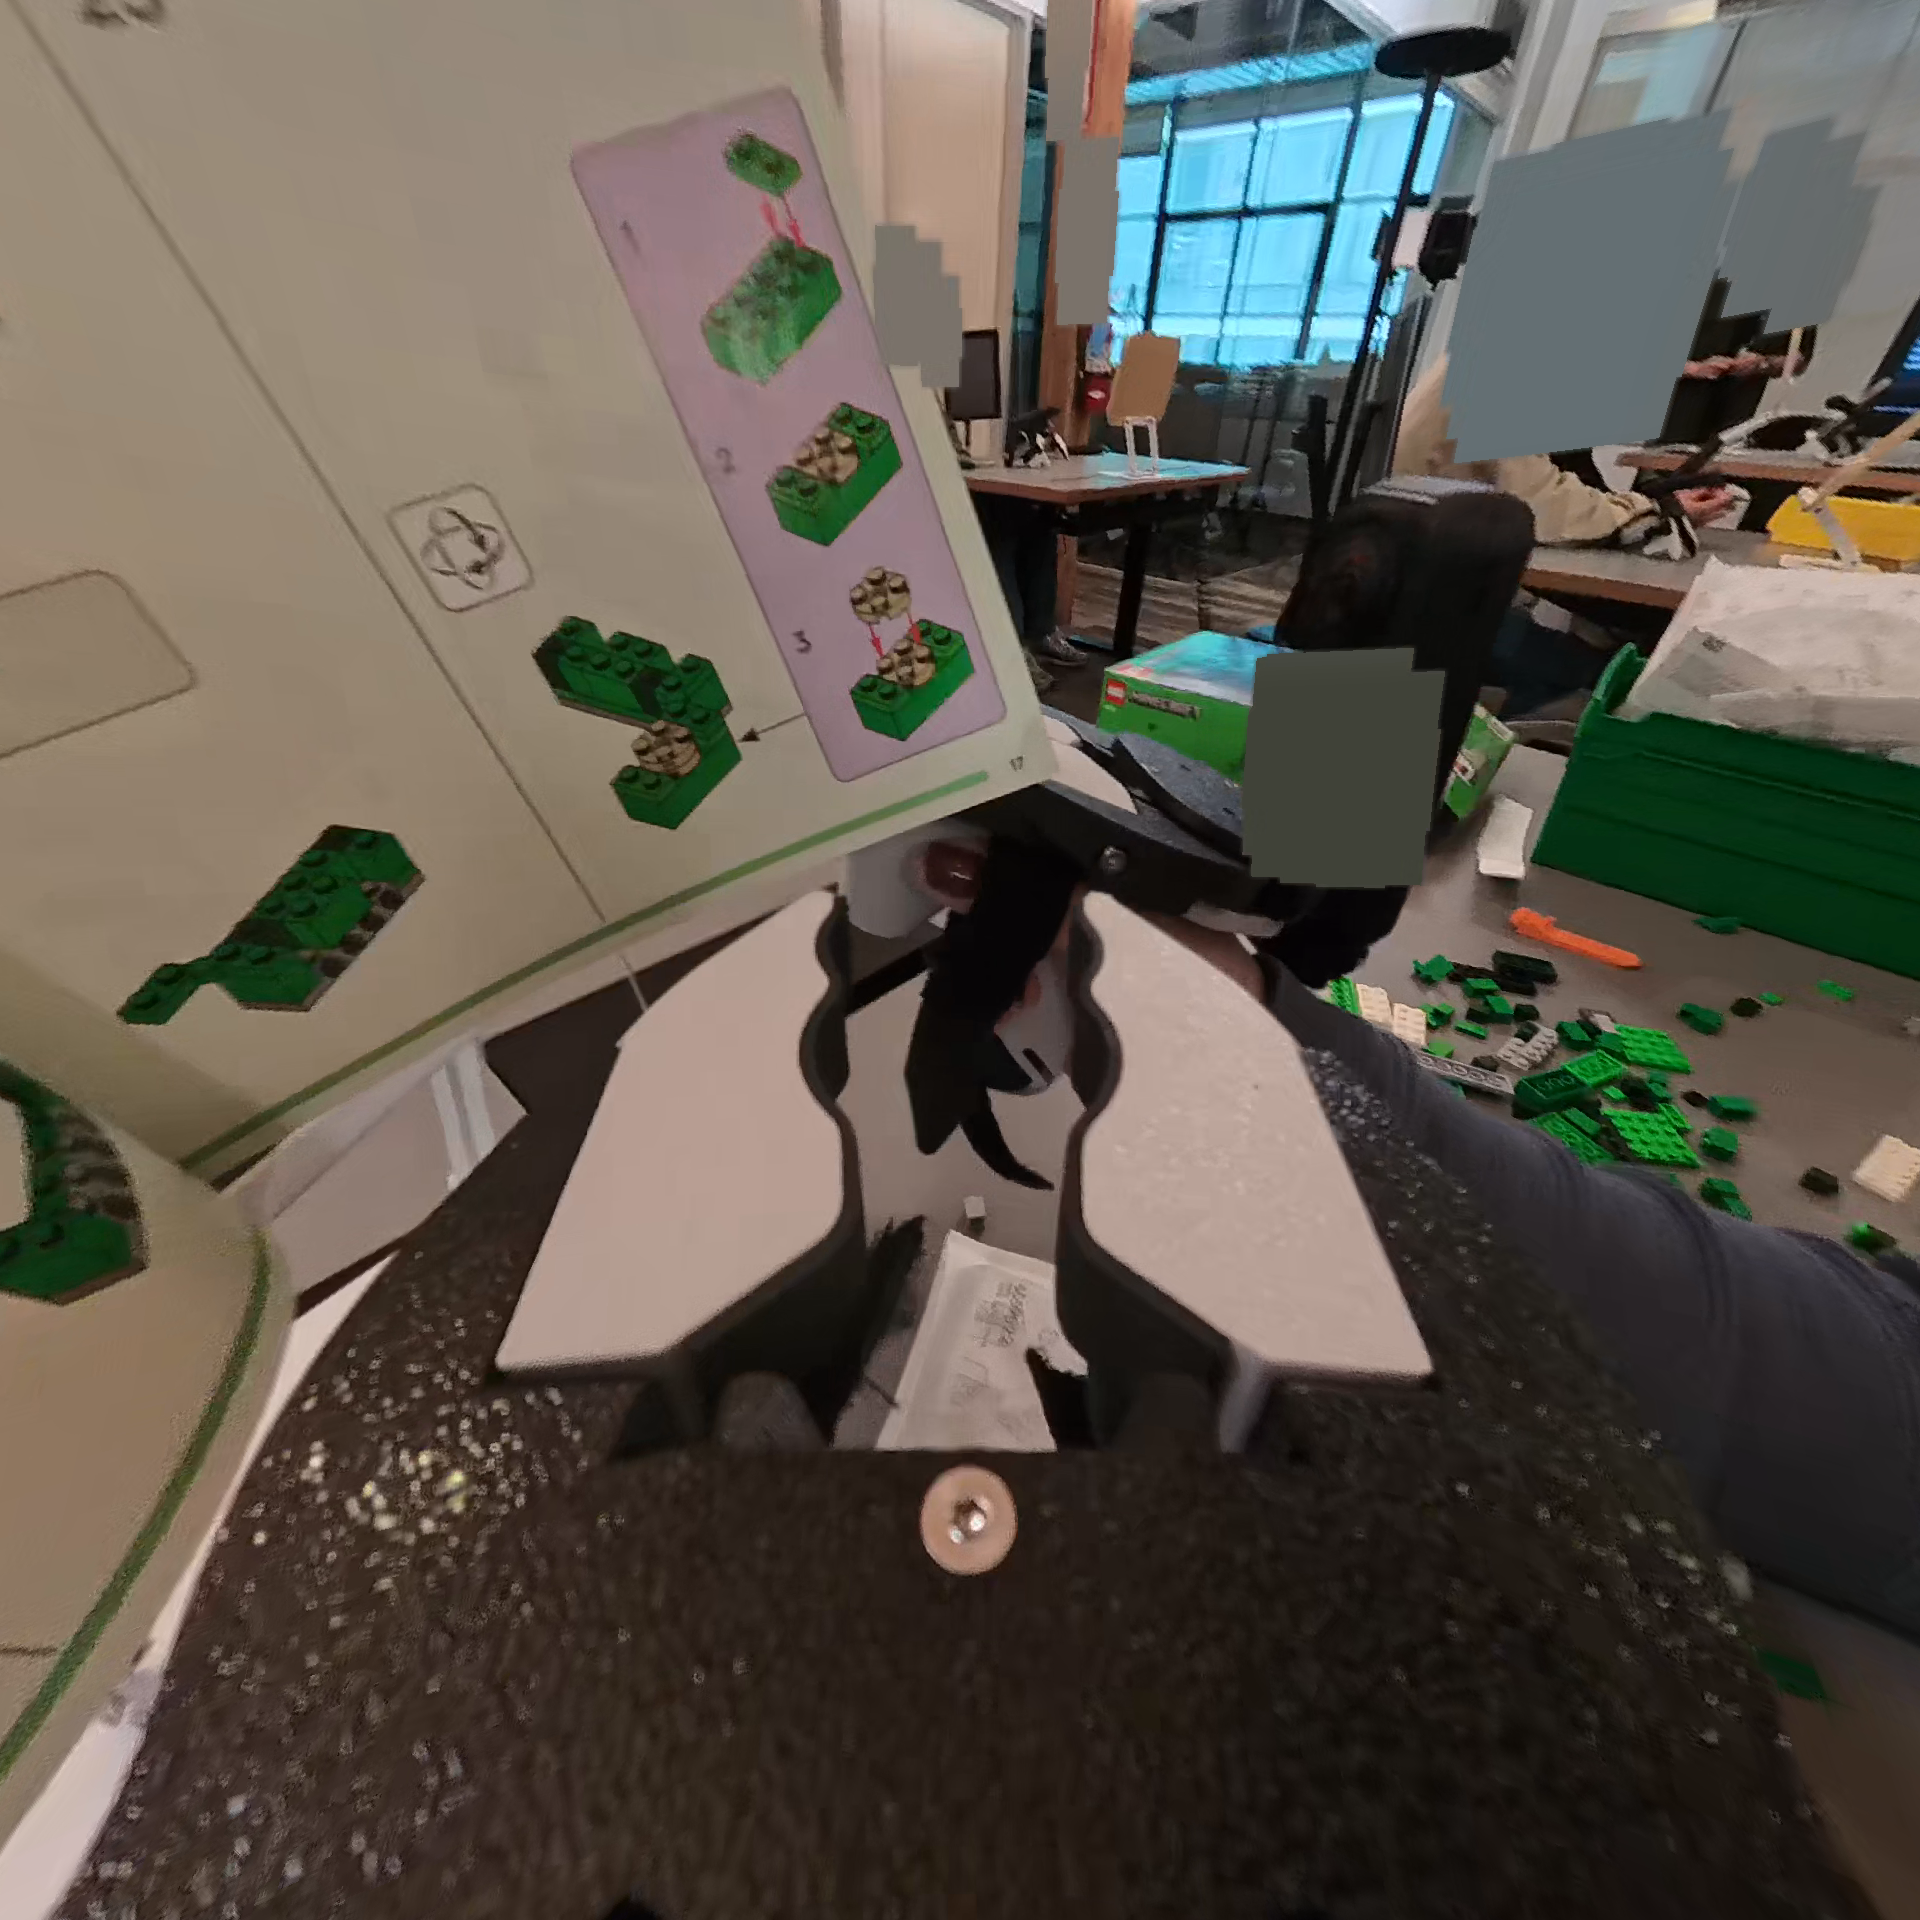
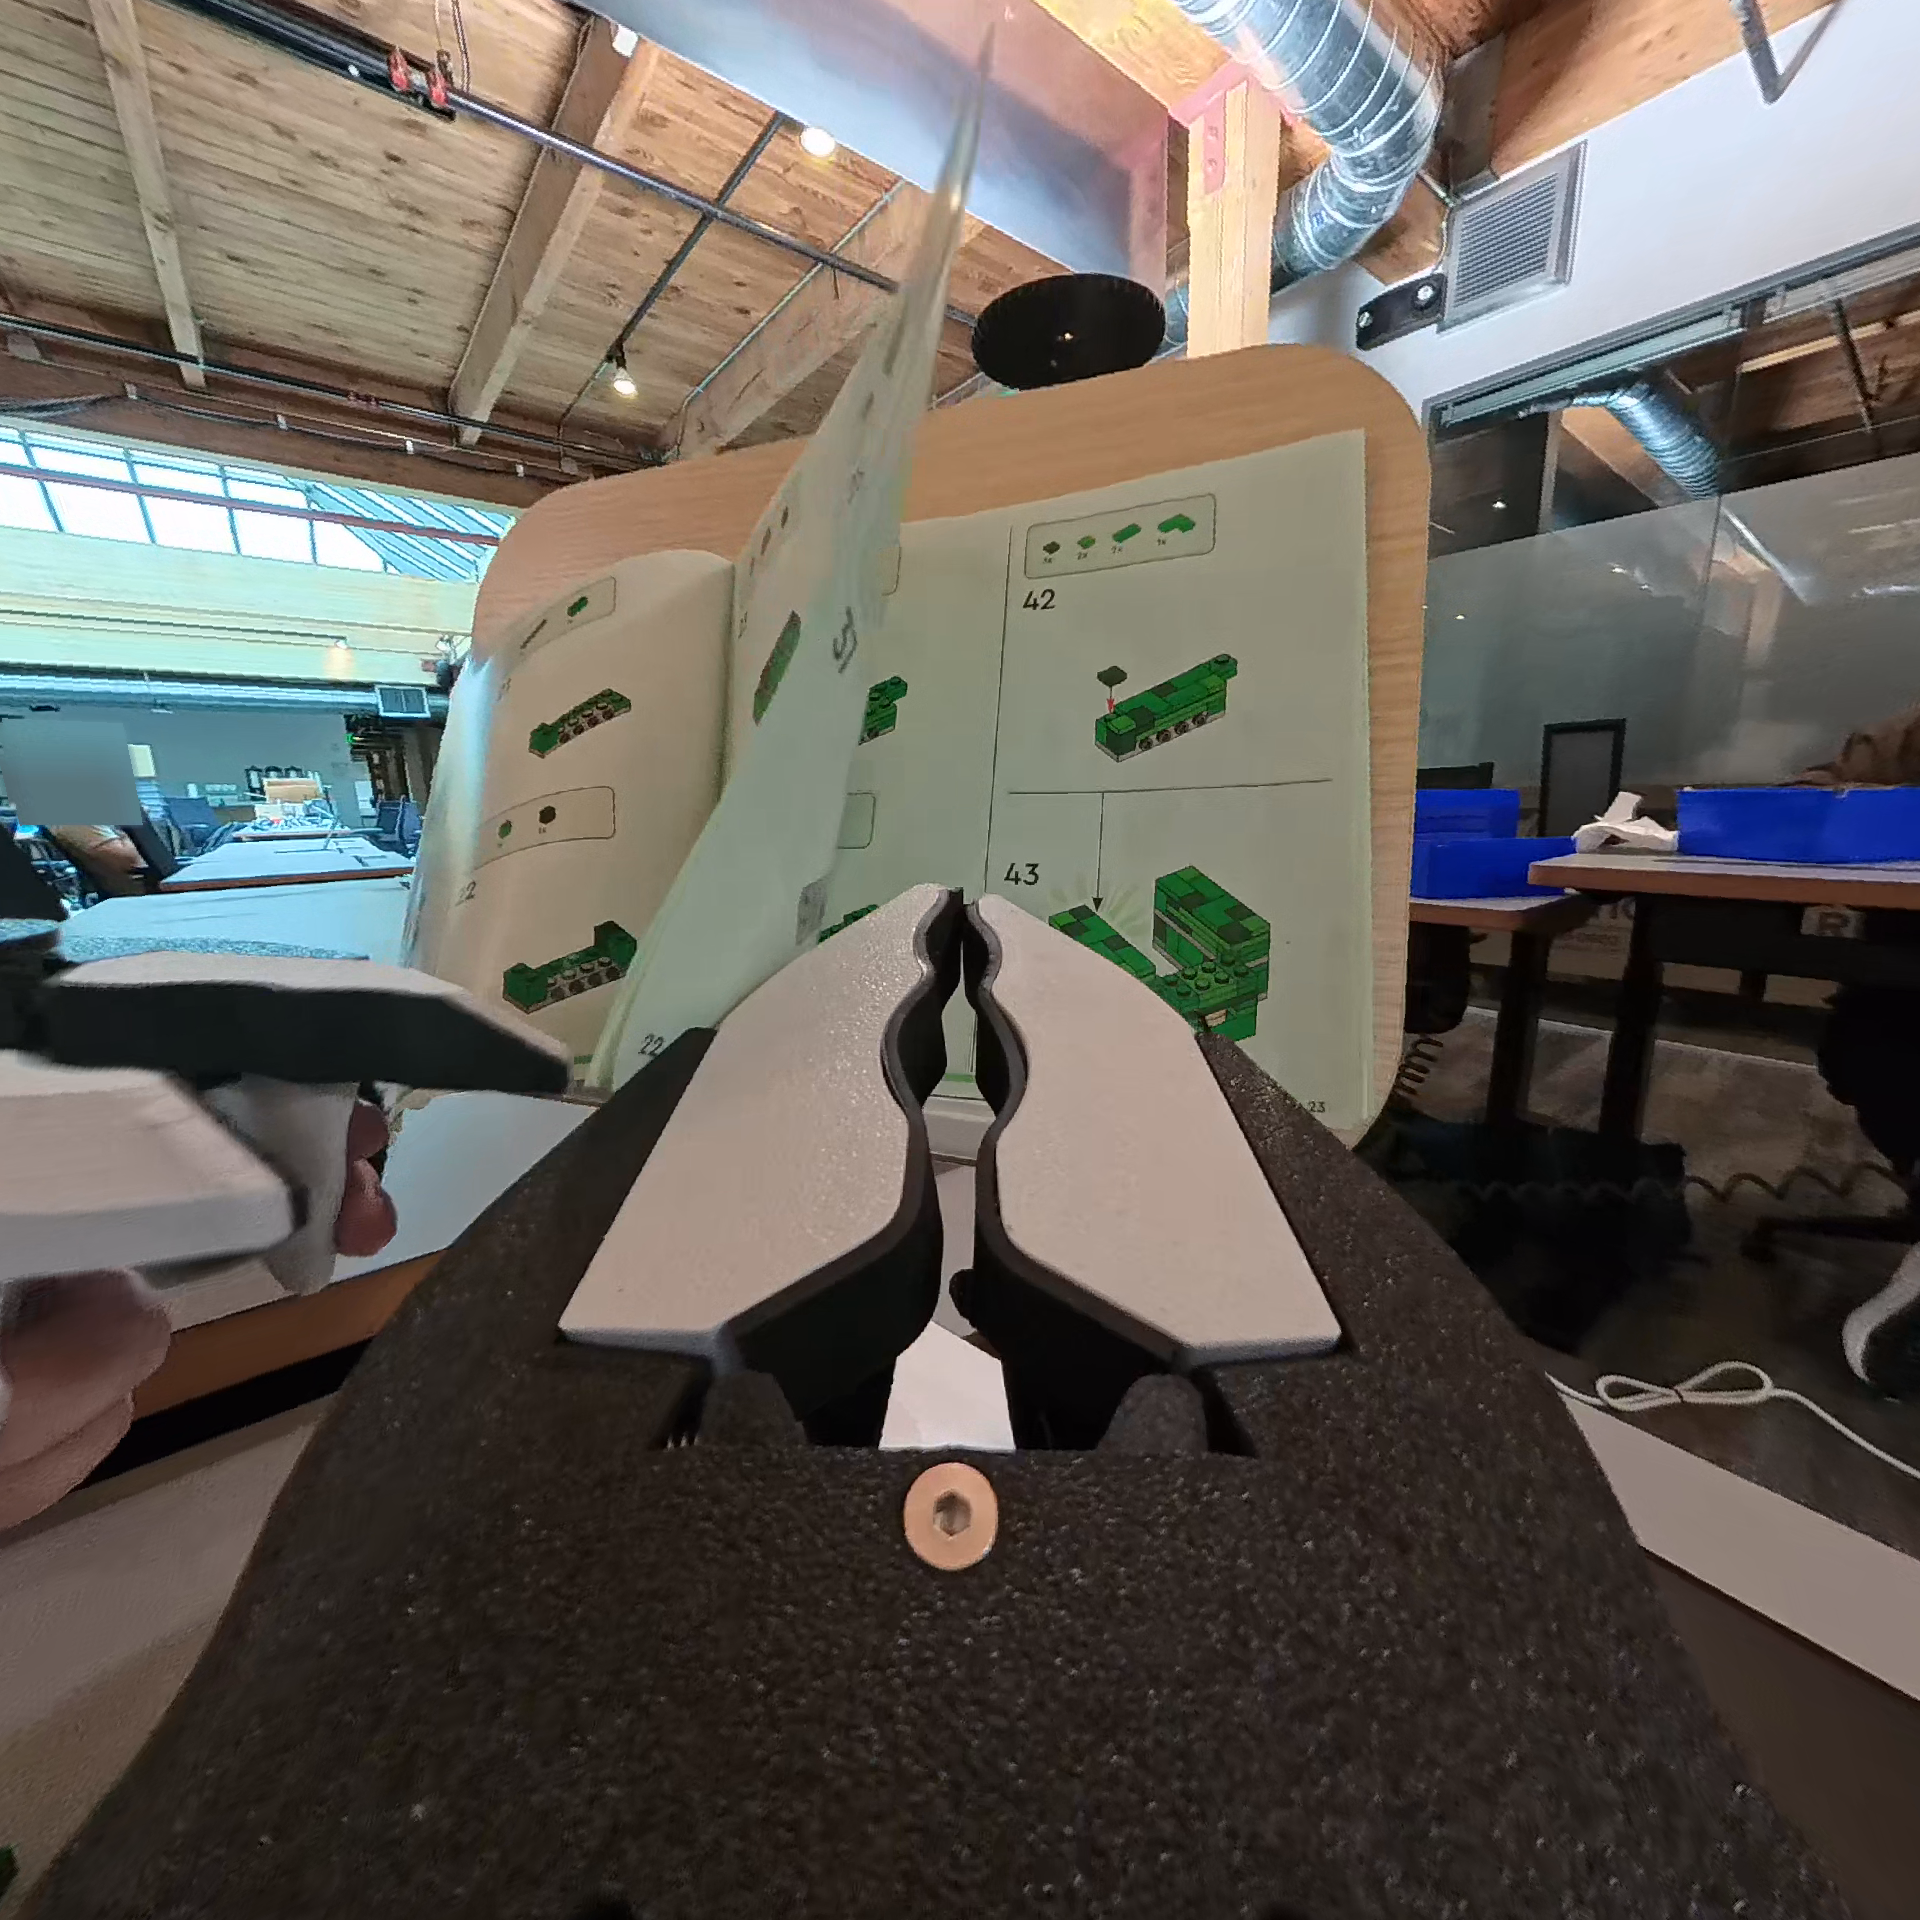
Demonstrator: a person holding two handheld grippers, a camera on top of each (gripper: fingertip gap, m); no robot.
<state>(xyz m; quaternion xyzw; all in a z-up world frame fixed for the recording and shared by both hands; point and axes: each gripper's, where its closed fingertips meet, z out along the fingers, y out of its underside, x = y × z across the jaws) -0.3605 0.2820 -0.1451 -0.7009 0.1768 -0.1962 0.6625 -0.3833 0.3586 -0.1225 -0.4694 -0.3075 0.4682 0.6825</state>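
Note:
An instruction booklet (image 2: 1174,727) with pictures of green brick builds stands open against a wooden board (image 2: 1392,727). One page (image 2: 873,582) is lifted and curls up off the spread. My right gripper (image 2: 961,906) is shut at the page's lower corner, and the thin page seems pinched between its tips. In the left wrist view the same page (image 1: 416,520) fills the upper left, its corner meeting the right gripper (image 1: 1101,821), which a hand holds. My left gripper (image 1: 954,930) is open and empty, just below the page's bottom edge. It also shows in the right wrist view (image 2: 416,1122) at the left.
Several loose green, white and black bricks (image 1: 1600,1081) lie on the grey table to the right, with an orange tool (image 1: 1569,940), a green crate (image 1: 1714,821) and a green box (image 1: 1174,686). Blue bins (image 2: 1787,821) sit on a desk at the right. A person sits behind. Spacing between my two grippers at the tips: around 8 centimetres.

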